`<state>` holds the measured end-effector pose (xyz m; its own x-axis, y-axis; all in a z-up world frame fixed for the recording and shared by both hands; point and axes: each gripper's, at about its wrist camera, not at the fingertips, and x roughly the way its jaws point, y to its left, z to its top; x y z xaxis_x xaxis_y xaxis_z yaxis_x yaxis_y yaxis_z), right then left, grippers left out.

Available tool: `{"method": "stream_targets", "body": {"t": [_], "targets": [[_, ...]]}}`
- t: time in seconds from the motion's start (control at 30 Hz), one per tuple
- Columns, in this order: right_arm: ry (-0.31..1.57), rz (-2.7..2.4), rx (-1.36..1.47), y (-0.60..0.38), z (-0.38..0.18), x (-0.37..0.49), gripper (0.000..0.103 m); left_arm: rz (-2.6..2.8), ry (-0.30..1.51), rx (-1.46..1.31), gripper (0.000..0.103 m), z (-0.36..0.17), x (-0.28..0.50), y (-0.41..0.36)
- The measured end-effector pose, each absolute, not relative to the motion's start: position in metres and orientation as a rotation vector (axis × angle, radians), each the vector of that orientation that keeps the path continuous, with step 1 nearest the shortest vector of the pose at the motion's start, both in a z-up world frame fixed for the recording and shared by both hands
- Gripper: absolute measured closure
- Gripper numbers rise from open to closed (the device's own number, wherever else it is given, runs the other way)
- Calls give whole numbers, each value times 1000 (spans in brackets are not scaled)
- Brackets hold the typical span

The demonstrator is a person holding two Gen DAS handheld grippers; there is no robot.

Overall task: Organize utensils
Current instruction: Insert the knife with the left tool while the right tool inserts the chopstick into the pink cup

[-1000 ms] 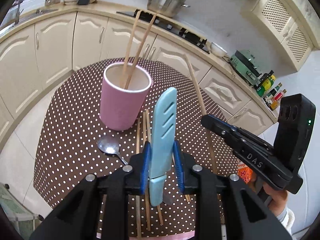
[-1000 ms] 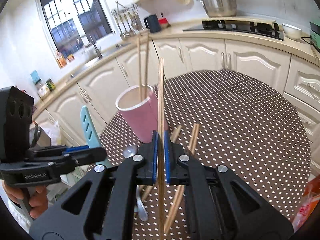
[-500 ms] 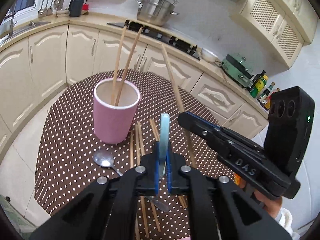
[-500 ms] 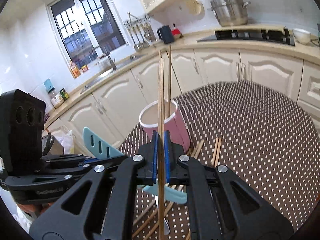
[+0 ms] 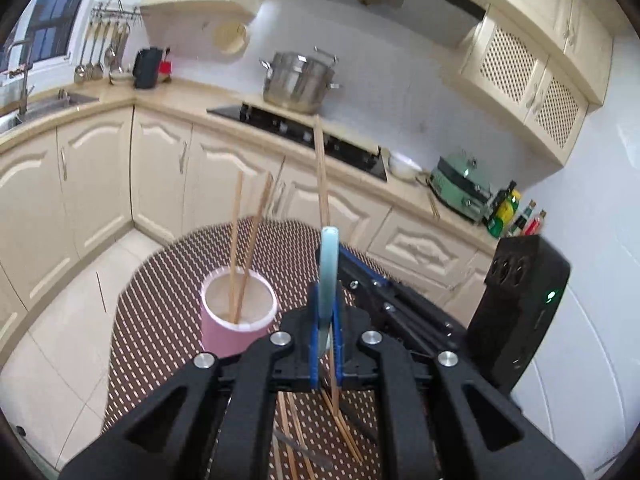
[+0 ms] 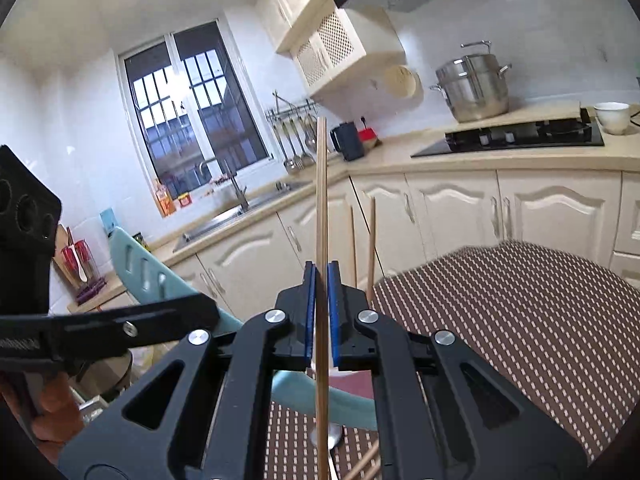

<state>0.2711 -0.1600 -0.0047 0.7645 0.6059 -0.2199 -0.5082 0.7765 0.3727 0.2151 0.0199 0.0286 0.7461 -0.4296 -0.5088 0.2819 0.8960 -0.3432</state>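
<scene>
My left gripper [image 5: 325, 300] is shut on a light-blue plastic knife [image 5: 329, 264], seen edge-on and upright; the knife also shows in the right wrist view [image 6: 148, 276]. My right gripper [image 6: 321, 276] is shut on a single wooden chopstick [image 6: 321, 200], held upright; the chopstick also shows in the left wrist view [image 5: 321, 172]. The pink cup [image 5: 236, 320] stands on the dotted brown table [image 5: 160, 304] with two chopsticks [image 5: 244, 248] leaning in it. Both grippers are raised above the table, just right of the cup. Loose chopsticks [image 5: 340, 428] lie on the table below.
A spoon bowl [image 6: 326, 436] shows under the right gripper. The right gripper's body [image 5: 516, 312] is close on the left gripper's right. Kitchen cabinets [image 5: 92, 184], a hob with a steel pot [image 5: 300, 80] and a sink [image 6: 240, 212] ring the table.
Both grippers have risen and tilted up, so the cup sits lower and farther in view. The knife has turned from flat-on to edge-on. The chopstick stays upright in the right gripper.
</scene>
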Motion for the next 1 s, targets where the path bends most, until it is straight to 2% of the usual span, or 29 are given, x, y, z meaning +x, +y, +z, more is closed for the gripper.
{"method": "stream_targets", "body": {"t": [0.37,1.0], "targets": [[197,572,344,-145,8,315,96,-297,562,-223,97,49,244,41],[149,497,319,-134,-18,339,96,-241,728,-163,97,-11,291,39]]}}
